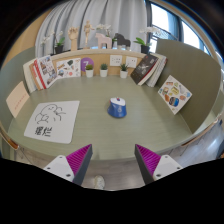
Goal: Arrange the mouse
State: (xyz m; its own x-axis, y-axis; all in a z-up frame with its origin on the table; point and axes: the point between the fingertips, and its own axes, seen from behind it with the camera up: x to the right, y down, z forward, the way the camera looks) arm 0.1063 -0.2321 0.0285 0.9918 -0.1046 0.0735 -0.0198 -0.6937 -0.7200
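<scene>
Gripper view: spread, empty gripper [113, 160] (pink pads) well short of blue mouse [118, 107] on green table [150, 125].

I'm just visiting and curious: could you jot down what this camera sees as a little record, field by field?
surface: a greenish table
main object: a small blue and white mouse, near the table's middle, well beyond the fingers
gripper: gripper open, nothing between its pink-padded fingers
flat item: a white mat with dark print, ahead and left of the mouse
back edge: small potted plants in a row
sides: picture books propped upright around the table
contact: gripper touches nothing
</scene>
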